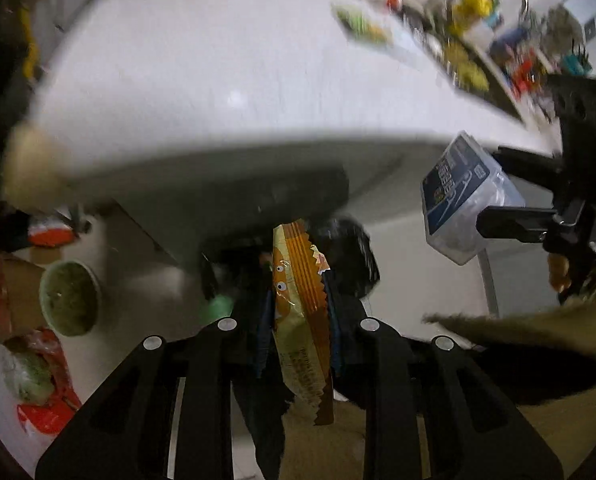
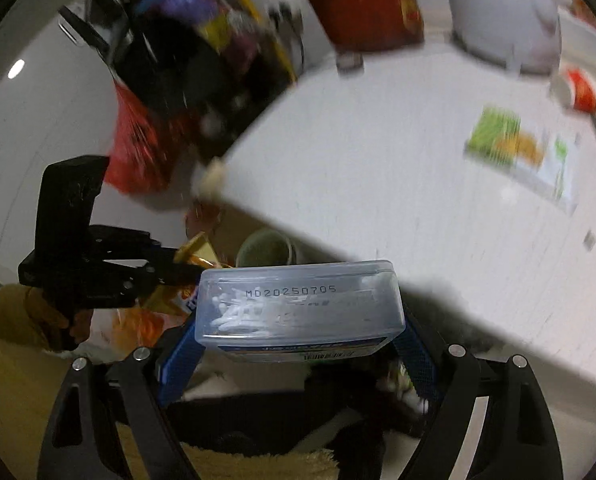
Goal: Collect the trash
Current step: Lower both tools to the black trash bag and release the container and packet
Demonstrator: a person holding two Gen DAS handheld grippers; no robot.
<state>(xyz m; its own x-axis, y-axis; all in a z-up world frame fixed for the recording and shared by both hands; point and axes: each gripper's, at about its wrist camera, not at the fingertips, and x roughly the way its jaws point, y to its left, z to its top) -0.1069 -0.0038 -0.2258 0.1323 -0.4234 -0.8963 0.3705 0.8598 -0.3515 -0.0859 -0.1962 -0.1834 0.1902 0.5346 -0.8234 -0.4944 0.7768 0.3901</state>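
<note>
The left gripper (image 1: 298, 320) is closed tight on a flat yellow-and-orange snack wrapper with zigzag edges and a cartoon face (image 1: 300, 320), which stands on edge between the two blue-padded fingers. The right gripper (image 2: 298, 340) is spread wide around a clear rectangular plastic box of white cotton swabs with a blue label (image 2: 298, 308), its blue pads pressed against the box's two short ends. Both items hang off the near edge of the white table (image 1: 217, 80), above a dark bin with a black liner (image 1: 350, 256) that sits on the floor partly under the tabletop's edge.

In the left wrist view the right gripper and its box appear at the right (image 1: 466, 200), well apart from the wrapper. A pale green bowl (image 1: 69, 300) stands on the floor to the left, beside red and orange plastic bags (image 1: 45, 412) and a brown cardboard piece (image 1: 21, 292).

On the tabletop, a green-and-yellow flat packet (image 2: 518, 152) lies near the far side, blurred. Beyond it stand a red-brown clay pot (image 2: 366, 4), a white appliance (image 2: 502, 12) and a red-and-white cup (image 2: 578, 88). A red mesh bag (image 2: 137, 152) hangs off the table's left corner below a dark cluttered rack (image 2: 177, 40). The floor is pale grey and glossy. The whole scene is smeared with motion blur.
</note>
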